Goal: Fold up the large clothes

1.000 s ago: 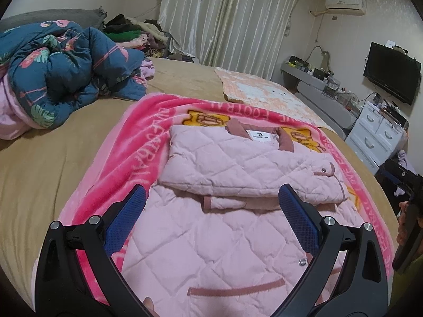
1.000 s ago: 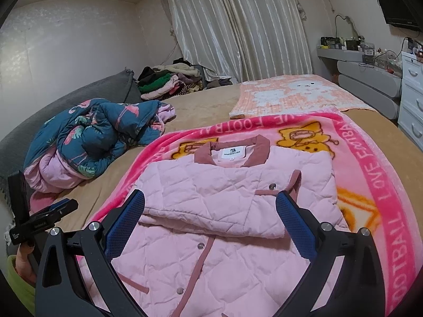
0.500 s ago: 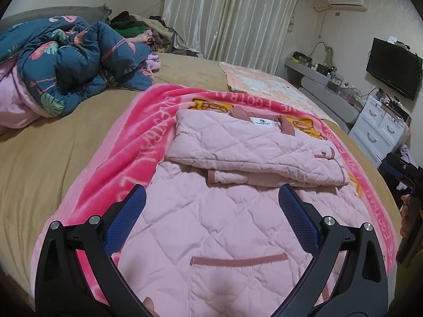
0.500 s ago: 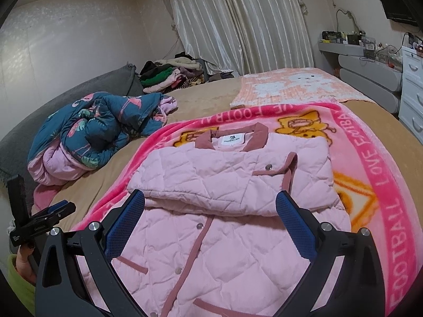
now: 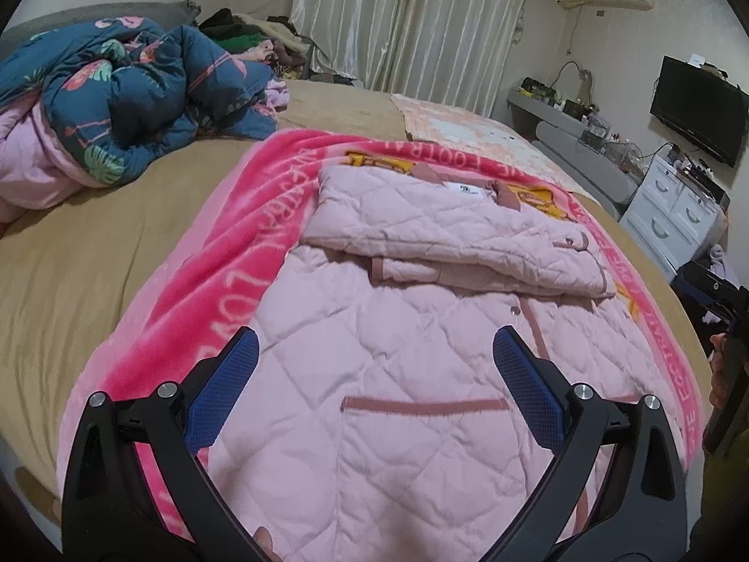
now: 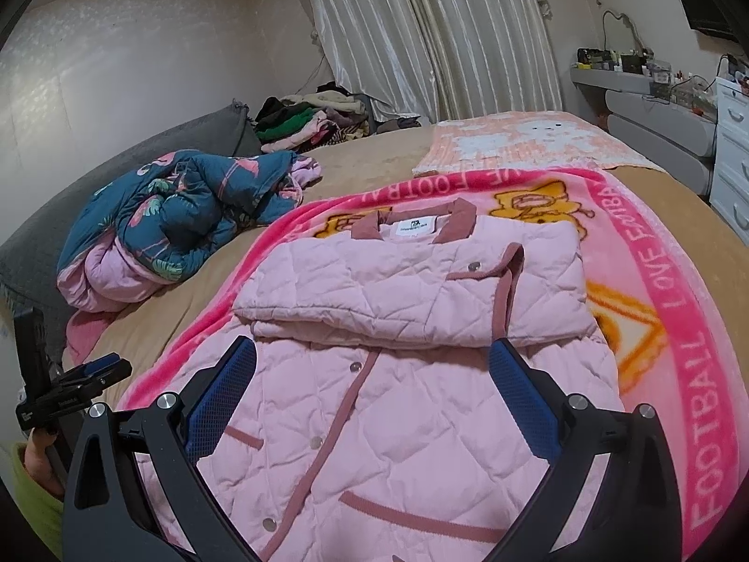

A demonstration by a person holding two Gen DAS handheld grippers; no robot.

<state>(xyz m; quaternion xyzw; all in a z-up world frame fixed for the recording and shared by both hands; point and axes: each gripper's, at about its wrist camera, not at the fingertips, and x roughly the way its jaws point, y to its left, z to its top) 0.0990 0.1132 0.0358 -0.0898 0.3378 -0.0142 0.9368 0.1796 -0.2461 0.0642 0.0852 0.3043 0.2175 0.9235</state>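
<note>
A pink quilted jacket (image 5: 398, 374) lies flat on a bright pink blanket (image 5: 243, 253) on the bed, with its sleeves folded across the chest into a thick band (image 5: 449, 243) below the collar. It also shows in the right wrist view (image 6: 398, 421). My left gripper (image 5: 374, 346) is open and empty, hovering above the jacket's lower left part near a pocket trim. My right gripper (image 6: 374, 356) is open and empty, above the lower right part, just short of the folded sleeves (image 6: 412, 295).
A crumpled dark blue floral duvet (image 5: 117, 98) lies at the far left of the tan bed (image 5: 70, 281). A peach blanket (image 6: 524, 140) lies beyond the pink one. A clothes pile (image 6: 304, 122) sits by the curtains. White drawers (image 5: 674, 215) stand right.
Both grippers have pulled back toward the jacket's hem and dropped lower; more of the jacket's lower part now shows. The jaws stay open.
</note>
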